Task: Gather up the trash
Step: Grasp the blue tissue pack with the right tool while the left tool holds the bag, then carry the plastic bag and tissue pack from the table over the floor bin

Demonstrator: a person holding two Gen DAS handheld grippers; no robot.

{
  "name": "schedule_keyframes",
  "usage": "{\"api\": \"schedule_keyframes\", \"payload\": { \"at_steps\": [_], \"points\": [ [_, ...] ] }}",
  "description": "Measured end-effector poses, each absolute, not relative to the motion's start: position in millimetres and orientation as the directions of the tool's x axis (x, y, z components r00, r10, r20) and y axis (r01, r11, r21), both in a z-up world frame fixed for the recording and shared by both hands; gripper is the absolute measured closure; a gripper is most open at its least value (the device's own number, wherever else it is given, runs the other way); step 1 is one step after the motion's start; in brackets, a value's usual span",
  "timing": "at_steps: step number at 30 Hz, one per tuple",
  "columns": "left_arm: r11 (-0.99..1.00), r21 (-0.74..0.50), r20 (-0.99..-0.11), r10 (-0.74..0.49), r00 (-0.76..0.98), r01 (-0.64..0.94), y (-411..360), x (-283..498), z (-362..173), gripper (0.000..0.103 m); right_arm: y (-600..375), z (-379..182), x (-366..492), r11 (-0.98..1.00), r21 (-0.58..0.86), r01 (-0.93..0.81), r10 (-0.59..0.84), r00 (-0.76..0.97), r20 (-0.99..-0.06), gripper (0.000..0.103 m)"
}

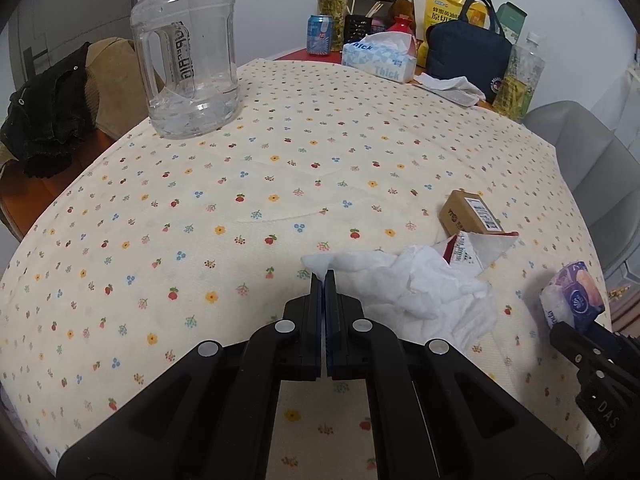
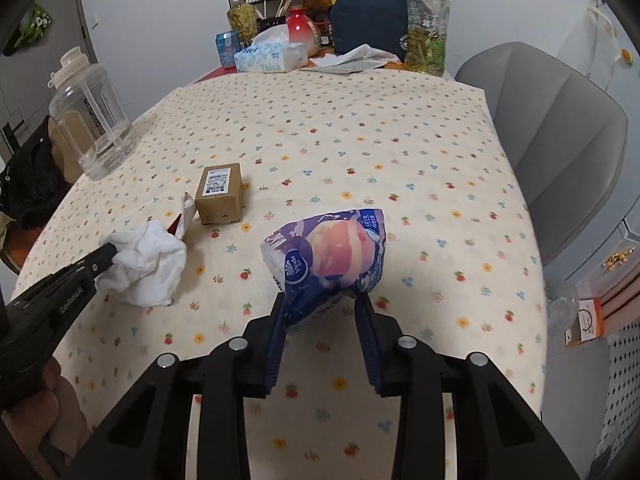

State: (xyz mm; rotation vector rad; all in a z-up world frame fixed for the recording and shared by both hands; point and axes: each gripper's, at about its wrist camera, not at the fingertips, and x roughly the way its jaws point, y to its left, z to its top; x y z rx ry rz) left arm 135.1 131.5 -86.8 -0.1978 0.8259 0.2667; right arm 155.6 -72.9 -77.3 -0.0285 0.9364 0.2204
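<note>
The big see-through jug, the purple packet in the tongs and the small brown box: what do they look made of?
Jug: clear hard plastic, glossy, with a moulded handle. Purple packet: thin printed plastic film, shiny and creased where the right tongs squeeze it. Small brown box: matte cardboard, probably, with a white printed label.

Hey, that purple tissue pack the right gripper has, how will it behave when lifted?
The purple tissue pack looks soft: it creases where the right gripper pinches it, so it will probably sag. Its glossy film may slip. It is likely light for its size.
</note>
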Motion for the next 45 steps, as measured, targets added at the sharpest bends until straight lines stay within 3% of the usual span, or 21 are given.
{"api": "schedule_keyframes", "payload": {
  "at_steps": [2, 21, 45],
  "points": [
    [0.95, -0.072, -0.738, 0.154, 0.657, -0.304, 128.1, 130.5, -82.2, 0.101, -76.5, -72.6, 150.4, 0.977, 0.075, -0.201, 0.181, 0.577, -0.796, 0.086],
    [0.971, -0.092, -0.678, 0.101, 0.728, -0.22, 86.4, 97.8, -48.1, 0.101, -109.6, -30.1, 91.2, 0.978, 0.084, -0.189, 0.189, 0.651, -0.735, 0.09],
    [0.995, -0.074, -0.645, -0.095, 0.758, 0.062, -56.9, 94.7, -25.8, 0.101, -230.5, -12.6, 47.5, 0.994, 0.105, 0.042, 0.044, 0.714, -0.699, 0.09]
  ]
}}
